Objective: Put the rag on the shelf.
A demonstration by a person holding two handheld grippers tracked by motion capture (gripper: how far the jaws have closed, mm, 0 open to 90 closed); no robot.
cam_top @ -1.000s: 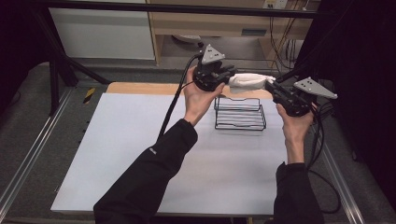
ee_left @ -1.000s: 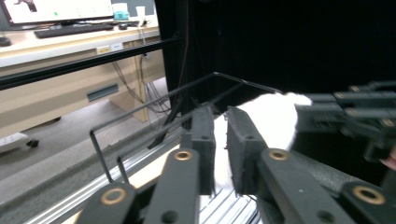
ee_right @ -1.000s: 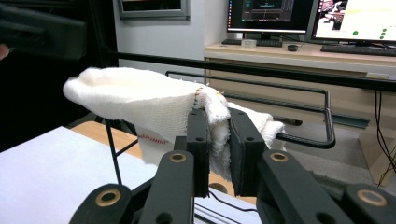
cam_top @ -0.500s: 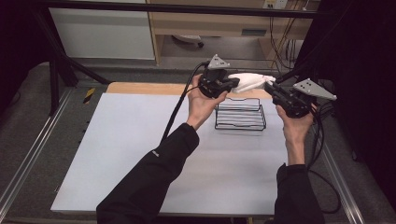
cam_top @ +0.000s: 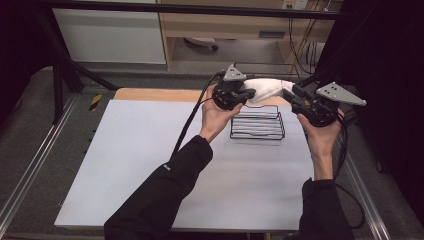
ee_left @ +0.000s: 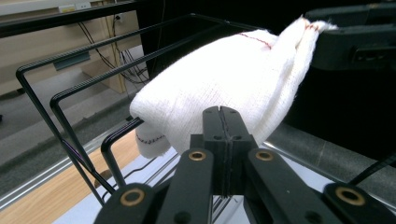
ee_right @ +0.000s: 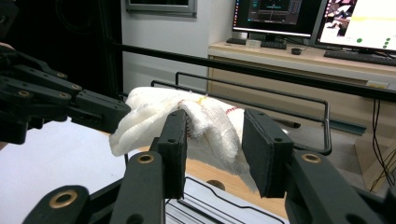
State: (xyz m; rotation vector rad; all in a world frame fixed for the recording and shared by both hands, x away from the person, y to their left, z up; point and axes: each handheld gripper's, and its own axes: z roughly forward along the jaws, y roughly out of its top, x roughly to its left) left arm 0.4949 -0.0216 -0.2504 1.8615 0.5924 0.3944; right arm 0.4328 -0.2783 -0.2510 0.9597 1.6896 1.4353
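Above the wire rack [cam_top: 257, 125], left gripper [cam_top: 248, 93] pinches the cloth [cam_top: 267, 88]; right gripper's [cam_top: 292, 95] jaws have just been spreading around it.

One white cloth [cam_top: 267, 88], one black wire rack [cam_top: 257, 125], two handheld grippers, left [cam_top: 248, 93] and right [cam_top: 291, 93], one tabletop [cam_top: 125, 165].

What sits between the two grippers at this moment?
A white cloth spans the gap between the left gripper and the right gripper, above the black wire rack, as the high view shows. The right gripper's jaws have just been opening around it.
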